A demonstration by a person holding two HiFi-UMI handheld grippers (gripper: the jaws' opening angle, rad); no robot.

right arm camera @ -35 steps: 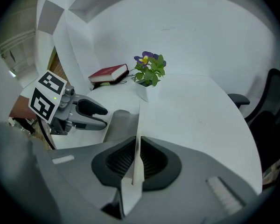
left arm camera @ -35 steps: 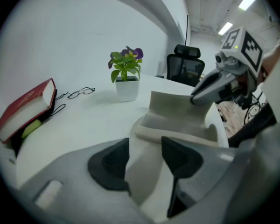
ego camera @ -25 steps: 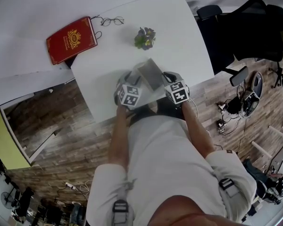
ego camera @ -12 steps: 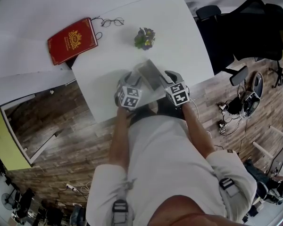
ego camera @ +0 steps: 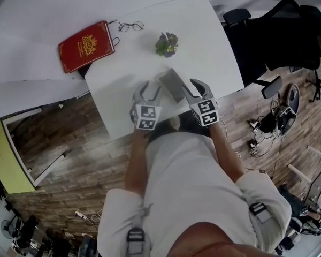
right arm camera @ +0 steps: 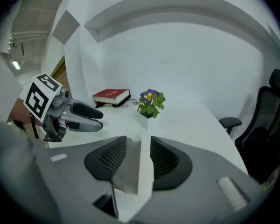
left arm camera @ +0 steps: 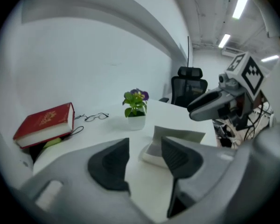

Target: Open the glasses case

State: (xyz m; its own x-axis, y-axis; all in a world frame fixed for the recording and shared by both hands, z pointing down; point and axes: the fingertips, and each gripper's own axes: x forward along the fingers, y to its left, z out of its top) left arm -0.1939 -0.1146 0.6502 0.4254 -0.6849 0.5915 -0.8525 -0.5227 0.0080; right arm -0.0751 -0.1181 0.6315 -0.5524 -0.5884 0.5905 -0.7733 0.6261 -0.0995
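Glasses case (ego camera: 173, 84): lid raised, on white table (ego camera: 203, 36), 6 o'clock of potted plant (ego camera: 166, 43) | left gripper (ego camera: 150, 89): jaws apart, empty, case's 9 o'clock | right gripper (ego camera: 193, 87): jaws just been opening, lid between, unclamped

Bright, even light falls from ceiling strip lights (left arm camera: 240, 3), leaving soft shadows on the white table (ego camera: 203, 47). Both gripper views bend strongly toward dark, rounded edges.

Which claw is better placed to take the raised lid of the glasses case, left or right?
Right, probably: the lid stands between the jaws of the right claw; they have just been opening. The left claw is open, empty, beside the case.
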